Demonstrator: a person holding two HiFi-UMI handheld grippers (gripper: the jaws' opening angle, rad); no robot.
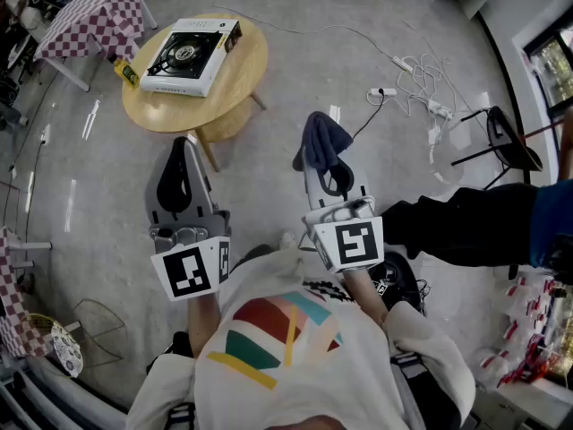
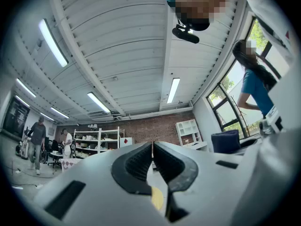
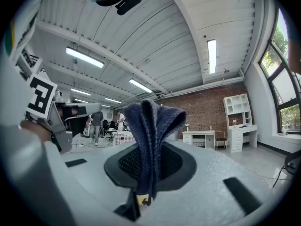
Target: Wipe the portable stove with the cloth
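The right hand-held gripper (image 1: 329, 179) is clamped on a dark blue cloth (image 1: 320, 141). In the right gripper view the cloth (image 3: 150, 126) is pinched in a fold between the black pads of the hand-held gripper (image 3: 146, 168). It stands up past the tips, where the loose folds fan out. Its long axis follows the jaws, pointing forward and away from the person.

The left hand-held gripper (image 1: 185, 150) is level with the right one and just to its left, the two apart. In the left gripper view its jaws (image 2: 153, 160) are drawn together, leaving only a thin slit with nothing in it.

The portable stove (image 1: 191, 55) lies flat on a round wooden desk (image 1: 246, 83), ahead of the left hand-held gripper, a little to its left and well apart from both grippers. The stove sits askew to the grippers: its long axis slants from near left to far right. The burner is at the left end and the closed side compartment at the far right end. Nothing touches it.

Farther to the left of the left hand-held gripper stands a checked tablecloth (image 1: 94, 16). White cables (image 1: 421, 88) trail over the floor ahead of the right hand-held gripper and to its right. A dark sleeve (image 1: 466, 227) reaches in just beside that gripper's marker cube (image 1: 349, 245).
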